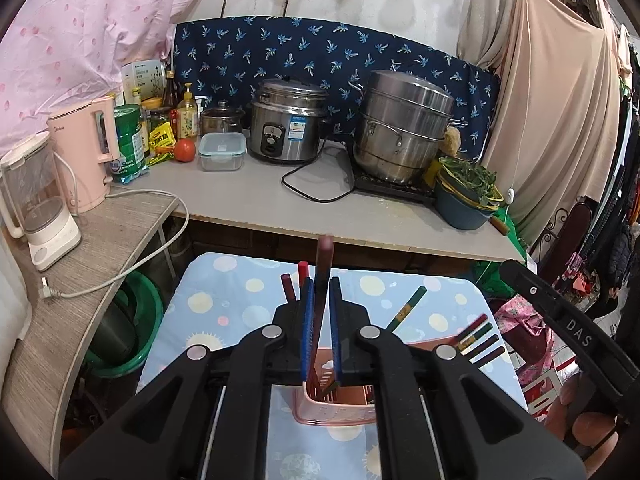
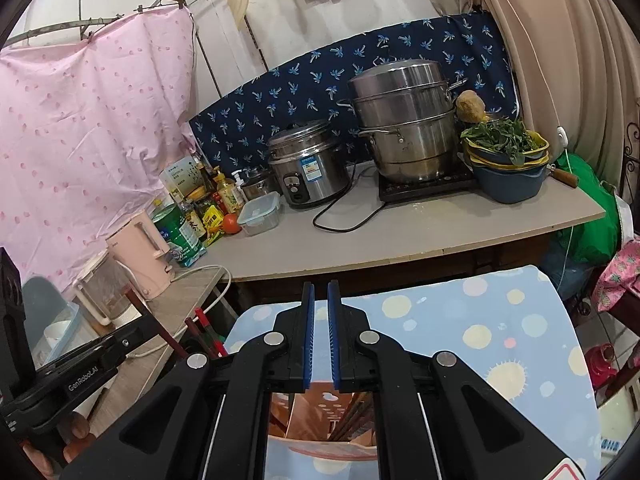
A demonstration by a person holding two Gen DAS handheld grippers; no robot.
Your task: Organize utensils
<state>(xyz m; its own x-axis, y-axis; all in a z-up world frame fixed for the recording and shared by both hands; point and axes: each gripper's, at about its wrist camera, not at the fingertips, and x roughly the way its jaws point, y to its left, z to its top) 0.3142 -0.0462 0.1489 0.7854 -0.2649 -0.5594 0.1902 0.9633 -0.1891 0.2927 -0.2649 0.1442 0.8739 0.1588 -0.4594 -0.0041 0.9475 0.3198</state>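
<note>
My left gripper [image 1: 320, 284] is shut on a dark red chopstick [image 1: 323, 264] that stands nearly upright between the blue pads, its lower end inside a pink slotted utensil holder [image 1: 336, 412] on the blue dotted cloth [image 1: 224, 304]. Two more red chopstick ends [image 1: 296, 280] stick up just left of the fingers. Several chopsticks [image 1: 478, 336] lie at the right and one green-ended chopstick [image 1: 408, 306] lies on the cloth. My right gripper [image 2: 320, 292] has its jaws a narrow gap apart and empty, above the pink holder [image 2: 320, 412] with chopsticks [image 2: 352, 416] in it.
A grey counter [image 1: 256, 196] behind holds a rice cooker [image 1: 288, 120], a steel steamer pot [image 1: 404, 128], a bowl of greens [image 1: 468, 196], a pink kettle [image 1: 84, 152], a blender [image 1: 36, 204], bottles and a tomato [image 1: 185, 149]. A white cord [image 1: 132, 268] hangs at the left.
</note>
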